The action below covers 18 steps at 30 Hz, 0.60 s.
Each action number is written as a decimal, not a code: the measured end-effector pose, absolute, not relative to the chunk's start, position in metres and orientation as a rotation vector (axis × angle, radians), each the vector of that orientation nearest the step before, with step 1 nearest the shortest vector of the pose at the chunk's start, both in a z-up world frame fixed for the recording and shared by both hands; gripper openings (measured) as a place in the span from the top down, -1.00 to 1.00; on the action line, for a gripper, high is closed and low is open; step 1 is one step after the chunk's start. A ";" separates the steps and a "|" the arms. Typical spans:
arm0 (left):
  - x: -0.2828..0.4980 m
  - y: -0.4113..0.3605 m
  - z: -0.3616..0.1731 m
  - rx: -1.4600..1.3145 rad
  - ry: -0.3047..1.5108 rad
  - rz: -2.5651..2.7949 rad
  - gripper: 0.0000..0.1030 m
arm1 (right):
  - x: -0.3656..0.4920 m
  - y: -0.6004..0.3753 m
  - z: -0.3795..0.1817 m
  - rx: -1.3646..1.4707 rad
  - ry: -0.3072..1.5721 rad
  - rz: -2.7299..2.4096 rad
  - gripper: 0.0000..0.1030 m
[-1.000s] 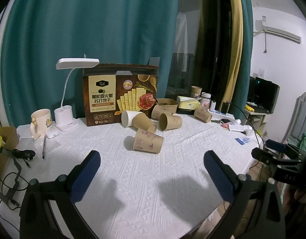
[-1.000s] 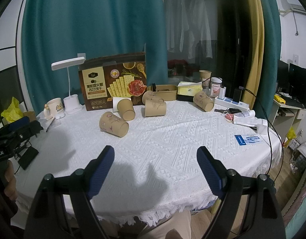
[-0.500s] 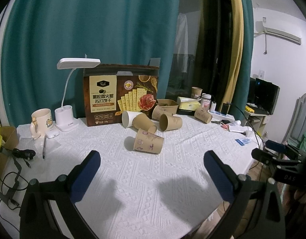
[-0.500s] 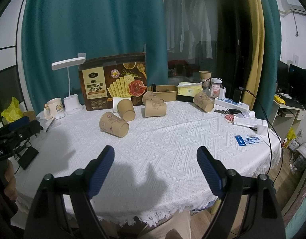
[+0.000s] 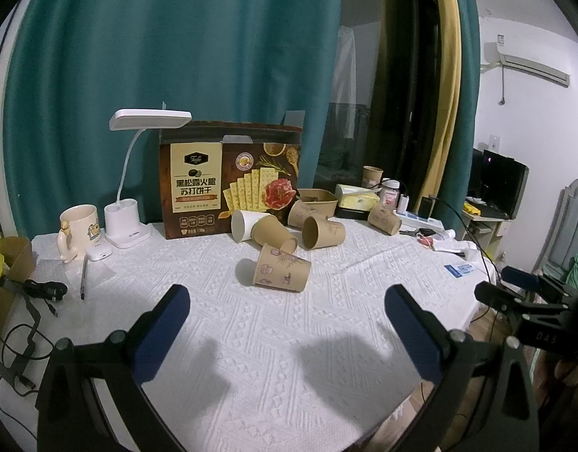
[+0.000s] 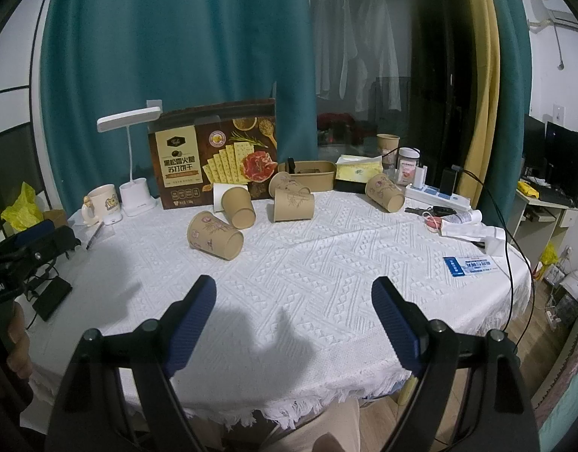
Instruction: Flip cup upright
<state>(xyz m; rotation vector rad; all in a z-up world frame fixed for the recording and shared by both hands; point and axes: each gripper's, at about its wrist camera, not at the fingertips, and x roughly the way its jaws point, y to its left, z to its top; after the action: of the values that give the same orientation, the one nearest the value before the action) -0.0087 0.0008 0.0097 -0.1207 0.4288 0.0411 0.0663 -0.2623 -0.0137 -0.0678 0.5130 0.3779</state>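
Cup [image 5: 282, 268] lies on its side near the table [image 5: 289, 339] middle, long axis left-right, mouth right. Left gripper [image 5: 287, 324] and right gripper [image 6: 293, 316] gape, empty. Box [image 5: 228, 184] reads "Tafe".

A brown paper cup [image 5: 282, 268] [image 6: 214, 235] printed with small floral motifs is laid on its side on the white tablecloth, nearest of the group. More brown cups are tipped over beyond it — one [image 5: 273, 233] just behind, one [image 5: 323, 231] to the right. Another [image 5: 383, 218] is set apart at far right.
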 end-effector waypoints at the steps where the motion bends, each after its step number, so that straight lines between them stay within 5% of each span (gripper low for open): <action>1: -0.008 0.001 0.010 -0.121 0.429 0.041 -1.00 | 0.066 -0.263 -0.012 -0.067 0.514 0.378 -0.61; 18: 0.010 0.007 0.012 -0.100 0.445 0.042 -1.00 | 0.085 -0.260 -0.012 -0.075 0.535 0.384 -0.61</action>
<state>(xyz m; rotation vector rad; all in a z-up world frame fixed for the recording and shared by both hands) 0.0105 0.0073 0.0123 -0.0996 0.4447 0.0423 0.0850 -0.2600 -0.0123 -0.0750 0.5352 0.3844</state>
